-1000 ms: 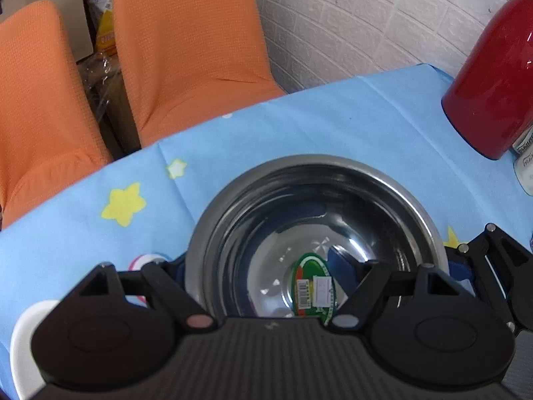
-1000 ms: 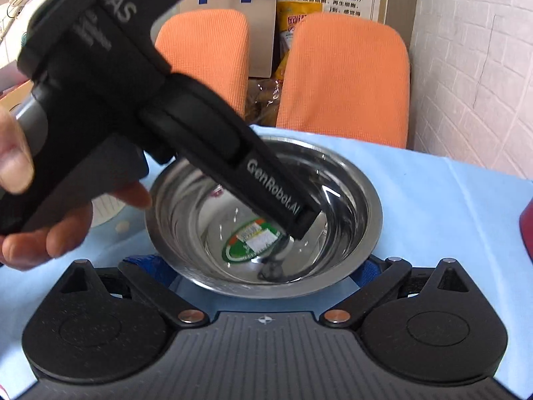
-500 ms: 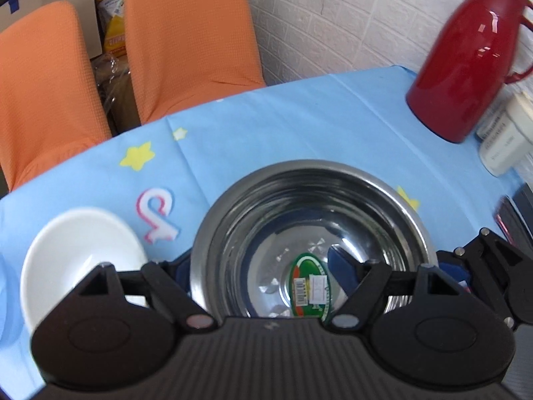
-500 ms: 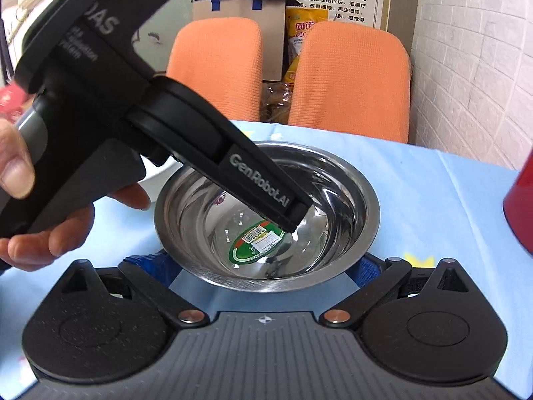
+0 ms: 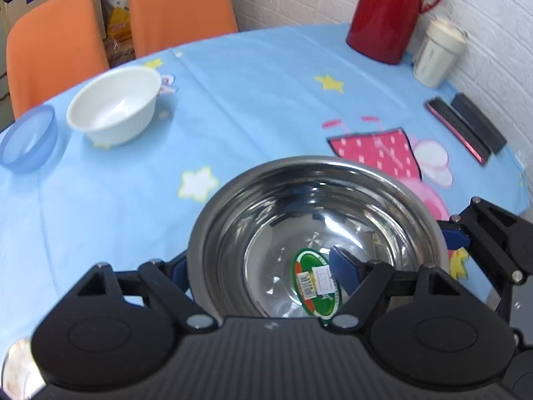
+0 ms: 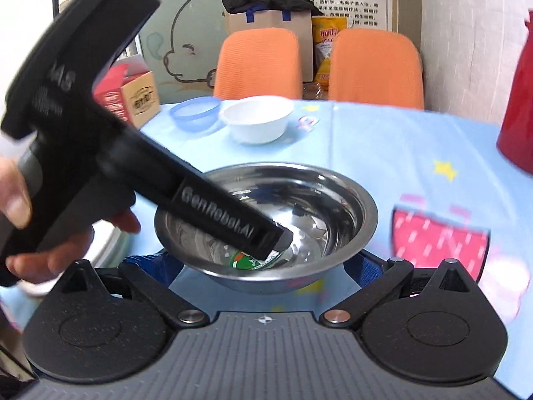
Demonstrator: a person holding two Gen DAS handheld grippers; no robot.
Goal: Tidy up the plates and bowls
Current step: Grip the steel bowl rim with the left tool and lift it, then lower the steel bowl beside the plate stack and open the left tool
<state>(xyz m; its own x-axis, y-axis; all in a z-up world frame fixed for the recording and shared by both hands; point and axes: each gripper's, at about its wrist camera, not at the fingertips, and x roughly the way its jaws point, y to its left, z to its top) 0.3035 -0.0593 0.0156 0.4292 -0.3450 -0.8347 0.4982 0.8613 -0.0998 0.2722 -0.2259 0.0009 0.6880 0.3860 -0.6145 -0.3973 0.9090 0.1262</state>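
Observation:
A steel bowl [image 5: 316, 226] with a green sticker inside is held above the blue tablecloth. My left gripper [image 5: 263, 273] is shut on its near rim, one blue finger [image 5: 346, 270] inside the bowl and one outside. In the right wrist view the steel bowl [image 6: 266, 220] sits between my right gripper's [image 6: 263, 266] wide-spread blue fingertips [image 6: 366, 266], which flank it low down; contact is unclear. The left gripper's body [image 6: 166, 180] reaches into the bowl. A white bowl [image 5: 113, 105] and a clear blue bowl [image 5: 28, 138] stand at the far left.
A red thermos [image 5: 389, 10], a white cup [image 5: 438, 53] and two dark flat cases [image 5: 466, 126] stand at the right by the brick wall. Two orange chairs [image 5: 180, 3] are behind the round table [image 5: 253, 100]. A white dish edge [image 6: 106, 246] lies left.
The steel bowl has been carried back and to the right, away from the far table edge. The white and blue bowls have come into view at the left. Both grippers keep their spread.

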